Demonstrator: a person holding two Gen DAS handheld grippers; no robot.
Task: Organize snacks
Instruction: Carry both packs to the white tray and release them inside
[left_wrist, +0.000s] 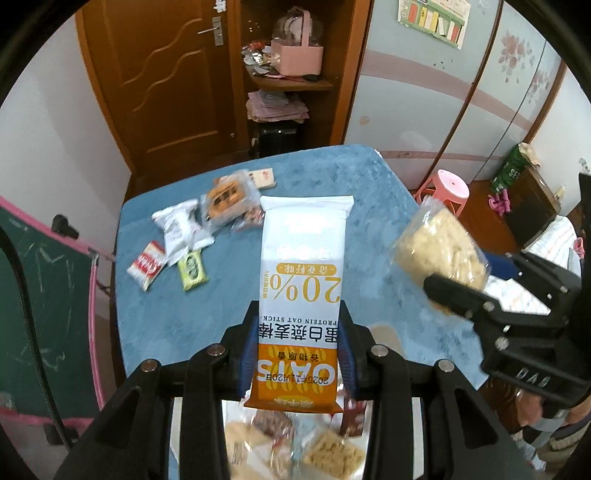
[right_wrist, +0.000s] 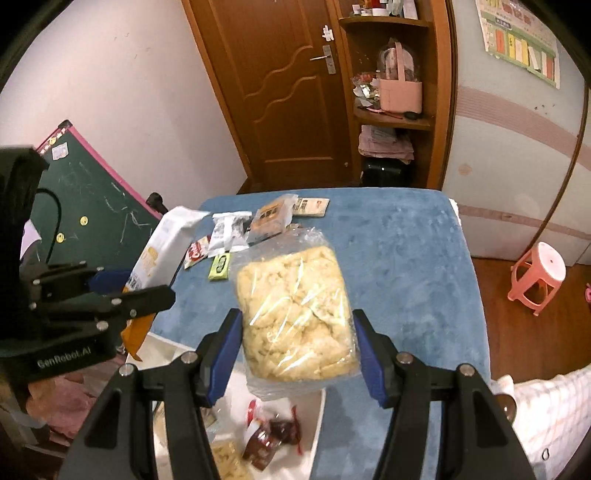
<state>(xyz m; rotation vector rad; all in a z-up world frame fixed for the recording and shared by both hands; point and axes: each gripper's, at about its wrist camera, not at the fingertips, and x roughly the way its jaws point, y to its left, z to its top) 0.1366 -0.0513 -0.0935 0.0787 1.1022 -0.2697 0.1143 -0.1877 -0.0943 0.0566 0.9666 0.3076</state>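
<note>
The long white-and-orange oat bar wrapper (left_wrist: 301, 295) looks smooth and glossy; the clear crinkled plastic bag (right_wrist: 295, 314) shines; the blue plush tablecloth (right_wrist: 406, 266) looks matt.

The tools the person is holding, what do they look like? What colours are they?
Both look alike. The left tool is black plastic with two long fingers, blue pads on the inside and round silver bolts at the joints. The right tool is the same. White lettering on the left one's body reads GenRobot.AI. No sleeves or hands are visible.
</note>
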